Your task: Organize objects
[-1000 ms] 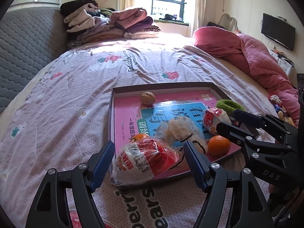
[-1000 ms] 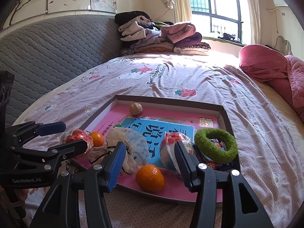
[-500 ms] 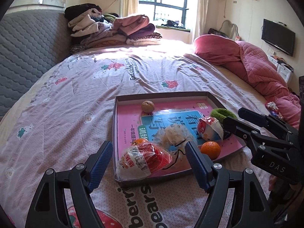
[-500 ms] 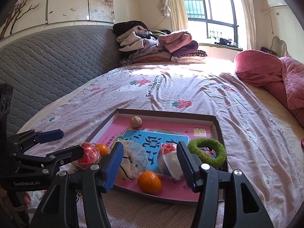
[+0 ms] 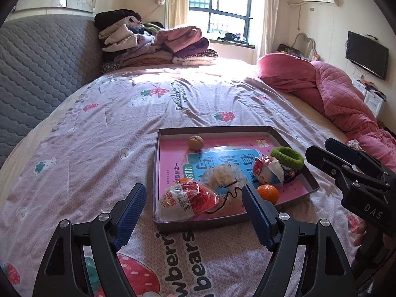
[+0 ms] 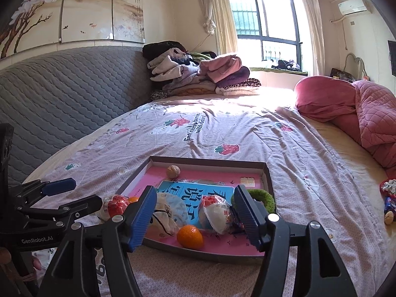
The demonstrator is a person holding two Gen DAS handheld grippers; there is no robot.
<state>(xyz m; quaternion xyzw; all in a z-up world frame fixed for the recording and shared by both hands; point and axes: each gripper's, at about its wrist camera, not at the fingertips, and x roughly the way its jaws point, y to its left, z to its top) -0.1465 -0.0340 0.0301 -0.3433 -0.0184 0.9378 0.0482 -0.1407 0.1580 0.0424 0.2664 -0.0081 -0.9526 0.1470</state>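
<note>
A shallow pink-lined box tray (image 5: 170, 133) (image 6: 266, 173) lies on the bed. In it are a walnut (image 5: 196, 142) (image 6: 173, 171), a green hair tie (image 5: 287, 157) (image 6: 266, 198), two wrapped red-and-white snack packs (image 5: 185, 201) (image 6: 217, 214), two oranges (image 5: 268, 193) (image 6: 190, 236) and a white fabric piece (image 5: 224, 174). My left gripper (image 5: 194, 215) is open and empty, in front of the tray's near edge. My right gripper (image 6: 195, 219) is open and empty, at the tray's other near side.
The bed has a pink strawberry-print cover (image 5: 111, 133). A pile of folded clothes (image 5: 153, 44) lies at its far end, a red quilt (image 5: 334, 91) on the right, a grey padded headboard (image 6: 49, 94) on the left. Small loose items (image 6: 389, 198) lie at the bed's right edge.
Both grippers have pulled back and risen from the tray, so it looks smaller and farther. Both stay open and empty. The tray's contents have not moved.
</note>
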